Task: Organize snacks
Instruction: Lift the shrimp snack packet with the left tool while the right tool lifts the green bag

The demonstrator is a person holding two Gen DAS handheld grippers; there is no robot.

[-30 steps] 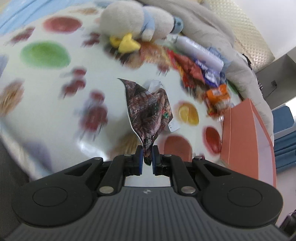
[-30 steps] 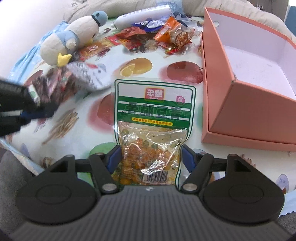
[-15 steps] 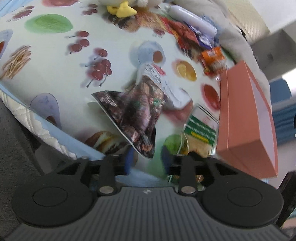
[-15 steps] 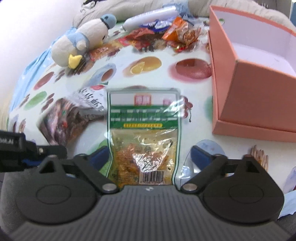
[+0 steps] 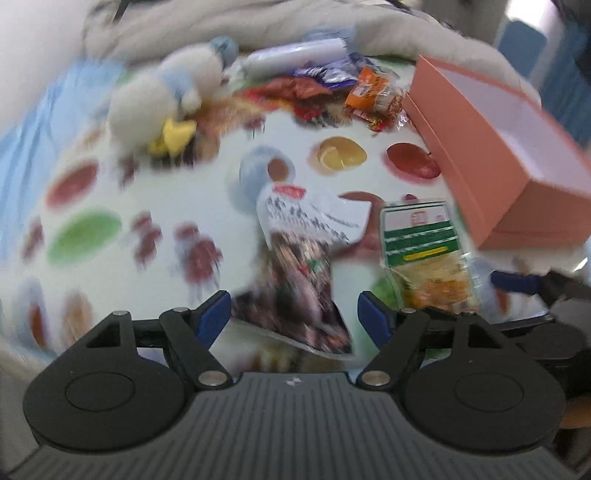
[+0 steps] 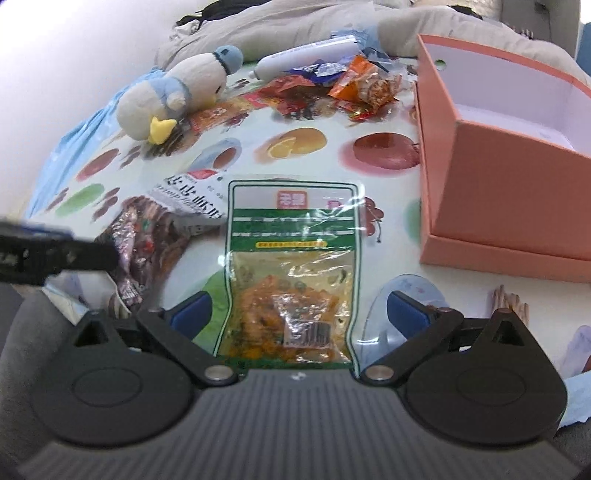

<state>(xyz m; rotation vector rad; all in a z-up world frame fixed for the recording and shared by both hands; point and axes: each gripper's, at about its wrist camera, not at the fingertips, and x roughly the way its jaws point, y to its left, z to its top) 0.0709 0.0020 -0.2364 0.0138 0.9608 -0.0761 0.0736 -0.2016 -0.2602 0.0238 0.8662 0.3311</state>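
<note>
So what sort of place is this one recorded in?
Probably a bedroom at home: a fruit-print sheet over padding, rumpled grey bedding behind, and a plush penguin beside loose snacks.

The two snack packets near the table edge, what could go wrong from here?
1. The dark packet lies at the near edge of the fruit-print cloth; a nudge from the left gripper, whose jaws are opening around it, might slide it off.
2. The dark packet's white top overlaps the green packet, so lifting one could drag the other.
3. The right gripper stands open around the green packet; its glossy film may slip when pinched.
</note>
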